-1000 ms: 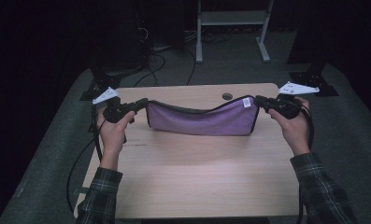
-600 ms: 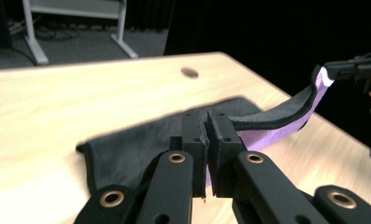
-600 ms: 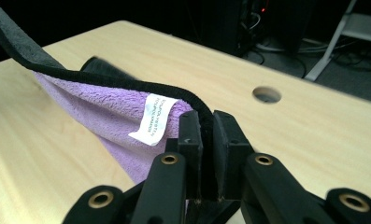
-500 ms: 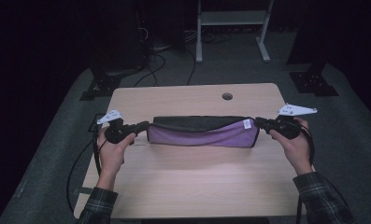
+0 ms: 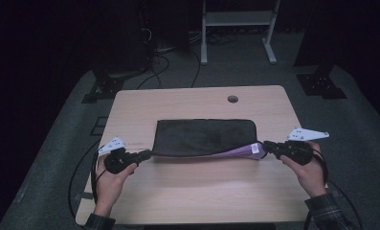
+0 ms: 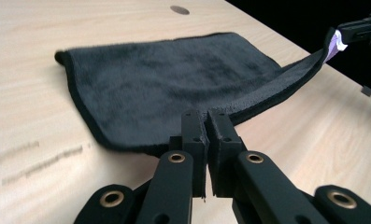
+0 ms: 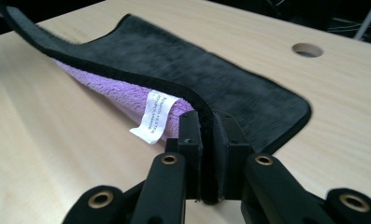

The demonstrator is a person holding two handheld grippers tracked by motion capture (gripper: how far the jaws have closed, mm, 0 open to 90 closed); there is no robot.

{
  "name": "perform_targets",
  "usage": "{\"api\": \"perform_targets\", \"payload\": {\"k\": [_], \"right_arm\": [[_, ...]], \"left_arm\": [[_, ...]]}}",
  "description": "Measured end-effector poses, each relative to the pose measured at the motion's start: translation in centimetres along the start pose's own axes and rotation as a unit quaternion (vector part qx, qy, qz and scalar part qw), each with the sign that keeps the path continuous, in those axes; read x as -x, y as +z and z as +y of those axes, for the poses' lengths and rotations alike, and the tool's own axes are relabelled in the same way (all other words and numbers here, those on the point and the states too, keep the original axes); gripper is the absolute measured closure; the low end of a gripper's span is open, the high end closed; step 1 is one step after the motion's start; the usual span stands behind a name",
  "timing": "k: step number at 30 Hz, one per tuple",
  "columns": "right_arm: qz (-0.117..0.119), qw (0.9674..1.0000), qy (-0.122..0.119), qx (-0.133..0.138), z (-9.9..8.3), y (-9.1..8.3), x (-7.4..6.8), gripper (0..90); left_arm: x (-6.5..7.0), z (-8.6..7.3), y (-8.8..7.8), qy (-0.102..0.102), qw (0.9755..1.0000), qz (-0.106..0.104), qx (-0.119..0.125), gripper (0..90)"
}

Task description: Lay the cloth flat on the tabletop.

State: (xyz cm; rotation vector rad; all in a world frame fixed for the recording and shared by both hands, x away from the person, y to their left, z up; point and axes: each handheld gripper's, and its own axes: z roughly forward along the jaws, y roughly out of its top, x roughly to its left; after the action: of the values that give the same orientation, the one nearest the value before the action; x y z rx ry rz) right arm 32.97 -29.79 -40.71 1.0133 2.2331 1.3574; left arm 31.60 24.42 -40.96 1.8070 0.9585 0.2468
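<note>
While towel (image 5: pixel 204 136) lies folded on table (image 5: pixel 197 191), left gripper (image 5: pixel 147 154) and right gripper (image 5: pixel 265 145) each pinch a near corner.

A pale wooden table (image 5: pixel 197 196) carries a dark, purple-backed cloth (image 5: pixel 204 136).

my count rn: 1 cloth (image 5: pixel 204 136) | 1 white label (image 7: pixel 155 116) on it | 2 grippers of mine, left (image 5: pixel 147 154) + right (image 5: pixel 265 145) | 1 table (image 5: pixel 197 196) | 1 cable hole (image 5: pixel 232 99)
</note>
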Motion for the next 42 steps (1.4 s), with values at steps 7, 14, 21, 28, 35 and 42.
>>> {"api": "perform_targets", "payload": {"k": [7,14,21,28,35,42], "right_arm": [[-0.003,0.9999,-0.008,-0.008,-1.7,-1.5,-1.2,89.7],[0.022,0.9981,0.013,-0.056,-4.1,-0.2,-1.1,89.1],[0.052,0.9961,0.008,-0.071,-4.9,0.9,-1.7,71.2],[0.080,0.9866,-0.033,-0.139,-5.9,2.5,-3.0,72.5],[0.067,0.9784,-0.075,-0.181,-6.0,2.5,-3.6,82.9],[0.076,0.9766,-0.067,-0.189,-6.6,1.3,-3.6,85.7]], "left_arm": [[1.3,-2.9,-1.6,-0.011,0.9997,-0.001,-0.022,86.6],[2.0,-5.1,-0.9,-0.006,0.9972,0.000,-0.074,86.5],[1.9,-5.3,-0.8,-0.010,0.9967,0.001,-0.080,86.5],[1.8,-6.0,-0.7,-0.014,0.9949,0.002,-0.100,86.5],[2.0,-6.9,-0.7,-0.021,0.9918,-0.007,-0.126,86.5],[2.6,-8.3,-1.1,-0.033,0.9876,-0.030,-0.151,86.4]]}}
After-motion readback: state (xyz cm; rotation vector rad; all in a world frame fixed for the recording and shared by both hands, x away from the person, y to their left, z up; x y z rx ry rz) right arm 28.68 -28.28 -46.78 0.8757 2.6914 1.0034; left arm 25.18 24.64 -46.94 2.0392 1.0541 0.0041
